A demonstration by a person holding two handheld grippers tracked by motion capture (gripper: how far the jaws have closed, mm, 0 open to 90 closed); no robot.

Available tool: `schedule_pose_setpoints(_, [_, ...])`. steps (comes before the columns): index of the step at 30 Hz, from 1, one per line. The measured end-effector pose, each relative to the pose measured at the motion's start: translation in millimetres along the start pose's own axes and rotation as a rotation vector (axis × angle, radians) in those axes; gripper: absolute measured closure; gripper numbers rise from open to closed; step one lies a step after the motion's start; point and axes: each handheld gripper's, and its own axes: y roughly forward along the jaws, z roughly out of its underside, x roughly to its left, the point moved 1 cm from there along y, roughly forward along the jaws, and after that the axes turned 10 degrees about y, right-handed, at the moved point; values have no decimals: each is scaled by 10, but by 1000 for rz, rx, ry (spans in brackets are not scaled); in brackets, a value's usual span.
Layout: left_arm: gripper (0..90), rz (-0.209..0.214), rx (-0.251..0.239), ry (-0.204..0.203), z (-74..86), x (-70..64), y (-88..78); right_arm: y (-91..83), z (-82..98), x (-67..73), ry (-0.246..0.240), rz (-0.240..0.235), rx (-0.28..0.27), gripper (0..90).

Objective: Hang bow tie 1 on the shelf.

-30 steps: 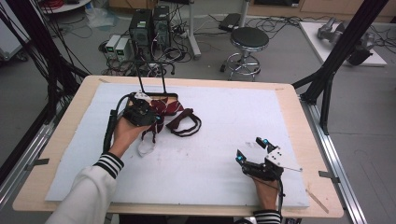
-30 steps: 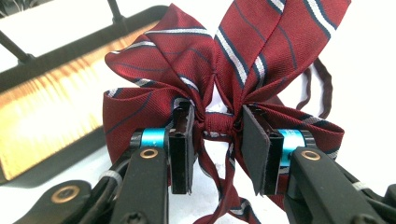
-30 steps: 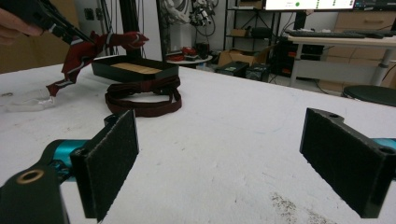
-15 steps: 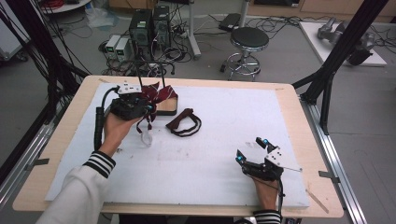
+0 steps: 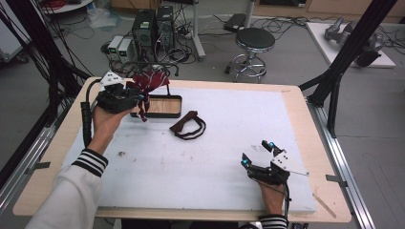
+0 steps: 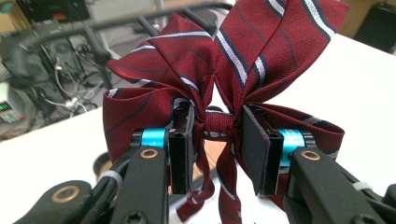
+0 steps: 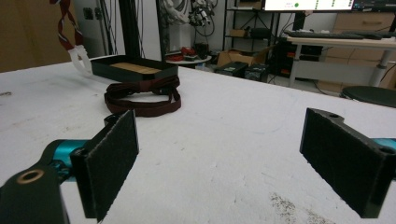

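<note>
Even overhead light kept shadows faint; the white table (image 5: 215, 157) was bright, and the far background looked soft and blurred

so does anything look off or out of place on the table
Nothing looks damaged or spilled. The left gripper holds a striped burgundy bow tie by its knot, above the black tray. A dark brown strap lies loose on the white table cover, outside the tray. The right gripper rests open.

- The tray (image 5: 162, 106) is sitting at the far left of the counter (image 5: 229, 157).
- The strap (image 5: 187, 128) is lying just right of and before the tray.
- The bow tie (image 5: 149, 83) is hanging above the tray's left end, in the left tongs (image 5: 138, 98).
- The right tongs (image 5: 257, 155) are resting near the front right.
</note>
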Motion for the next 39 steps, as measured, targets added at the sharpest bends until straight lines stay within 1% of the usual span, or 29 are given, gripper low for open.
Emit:
schedule_pose_setpoints(1, [652, -5, -6, 0, -10, 15, -5, -3, 1, 3, 9, 1, 3, 109])
schedule_pose_setpoints(3, [653, -21, -19, -6, -36, 57, -17, -2, 0, -4, 8, -1, -1, 109])
schedule_pose_setpoints(4, [653, -22, -22, -3, -44, 75, -20, -2, 0, -4, 8, 0, -1, 109])
schedule_pose_setpoints(7, [652, -45, -39, -3, -73, 128, -35, -2, 2, 3, 7, 4, 3, 109])
schedule_pose_setpoints(10, [652, -66, -50, -11, -90, 184, -42, 0, 1, 3, 3, 3, 3, 108])
schedule_pose_setpoints(12, [652, -69, -57, -24, -105, 222, -37, 0, 0, 2, 3, 4, 3, 109])
schedule_pose_setpoints(13, [652, -78, -58, -16, -114, 234, -34, 0, 1, 5, 5, 3, 5, 109])
schedule_pose_setpoints(14, [653, -92, -63, -9, -125, 259, -28, 0, 1, 5, 5, 3, 6, 109])
schedule_pose_setpoints(16, [652, -96, -70, -22, -141, 308, -16, 1, 1, 6, 4, 4, 6, 109])
schedule_pose_setpoints(18, [652, -116, -76, -27, -159, 373, -9, 1, 0, 6, 4, 5, 7, 108])
schedule_pose_setpoints(21, [652, -129, -76, -34, -179, 451, 1, 3, 0, 3, 4, 4, 6, 109])
schedule_pose_setpoints(24, [653, -136, -90, -42, -192, 544, -2, 4, 0, 3, 8, 5, 6, 108])
schedule_pose_setpoints(27, [652, -150, -89, -63, -194, 646, -2, 3, 0, 4, 6, 5, 7, 109])
schedule_pose_setpoints(30, [653, -163, -81, -65, -207, 719, 6, 4, 0, 2, 7, 5, 6, 109])
schedule_pose_setpoints(32, [652, -176, -77, -67, -207, 754, 24, 4, 0, 2, 9, 5, 6, 109])
schedule_pose_setpoints(35, [652, -182, -56, -71, -195, 801, 62, 3, 0, 1, 12, 7, 7, 109])
schedule_pose_setpoints(39, [652, -190, -52, -73, -190, 831, 102, 5, -2, -2, 11, 7, 2, 109])
